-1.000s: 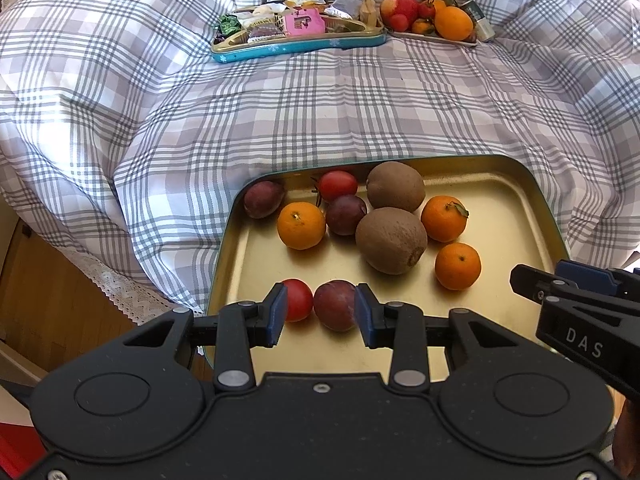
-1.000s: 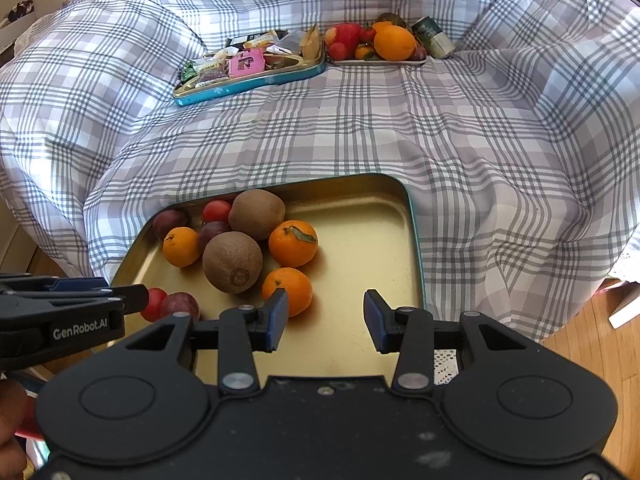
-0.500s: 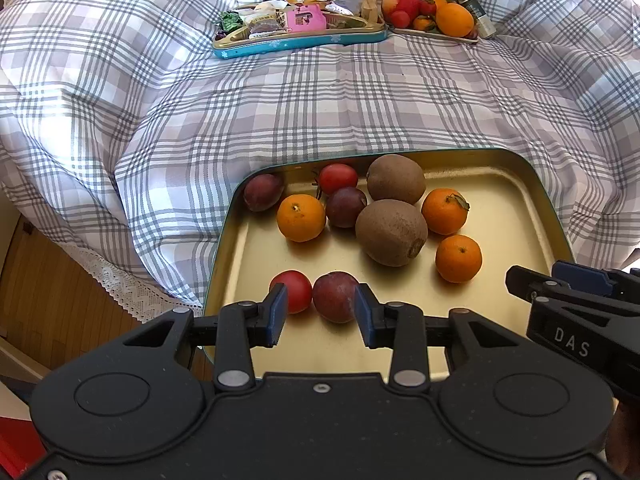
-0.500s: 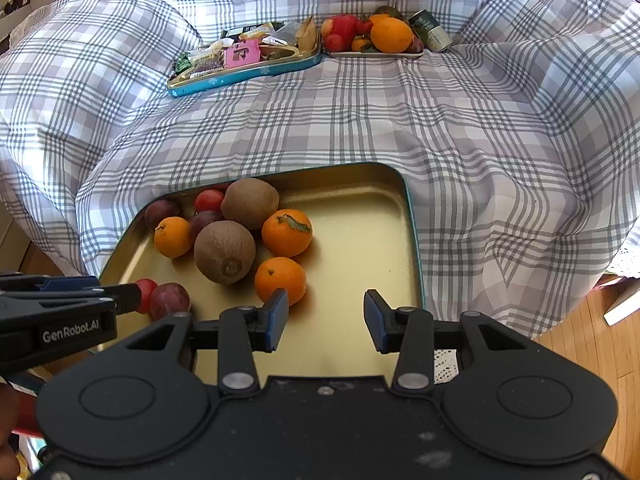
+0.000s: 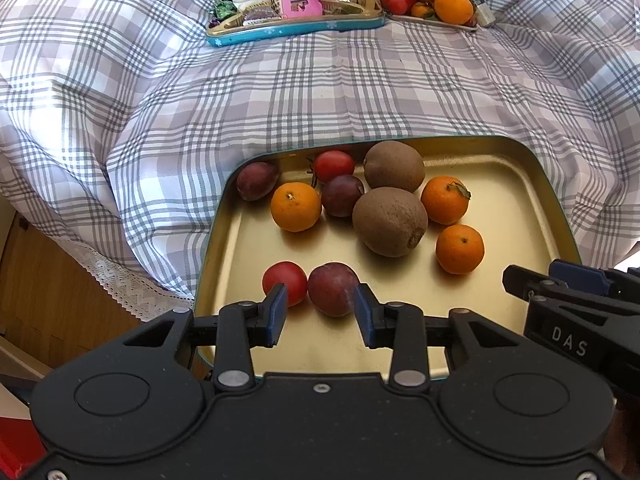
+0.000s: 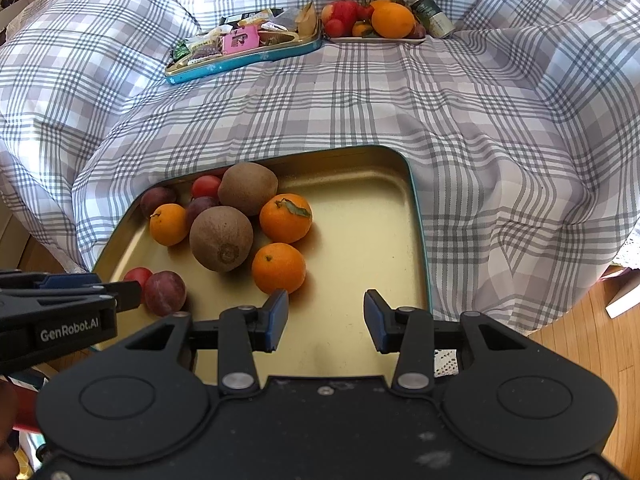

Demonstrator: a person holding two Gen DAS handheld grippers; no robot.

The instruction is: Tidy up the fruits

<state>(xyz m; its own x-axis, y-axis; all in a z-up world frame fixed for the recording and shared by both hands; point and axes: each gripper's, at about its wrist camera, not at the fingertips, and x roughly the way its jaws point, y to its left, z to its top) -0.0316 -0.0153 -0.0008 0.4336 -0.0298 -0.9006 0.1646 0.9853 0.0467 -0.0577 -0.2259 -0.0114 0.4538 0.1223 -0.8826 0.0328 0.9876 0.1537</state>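
Left gripper (image 5: 320, 312), jaws open and empty, hangs over the tray (image 5: 520, 200); the plum (image 5: 333, 288) lies just beyond them. Right gripper (image 6: 326, 316), likewise open, is farther away, nearest a tangerine (image 6: 279, 267).

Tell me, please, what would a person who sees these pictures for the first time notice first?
First, the gold tray in the foreground on the checked blanket, holding two brown kiwis, three mandarins, plums and small red tomatoes. The left gripper hangs open over the nearest plum, while the right gripper is open above bare tray. At the back lie a blue snack tin and a fruit plate.
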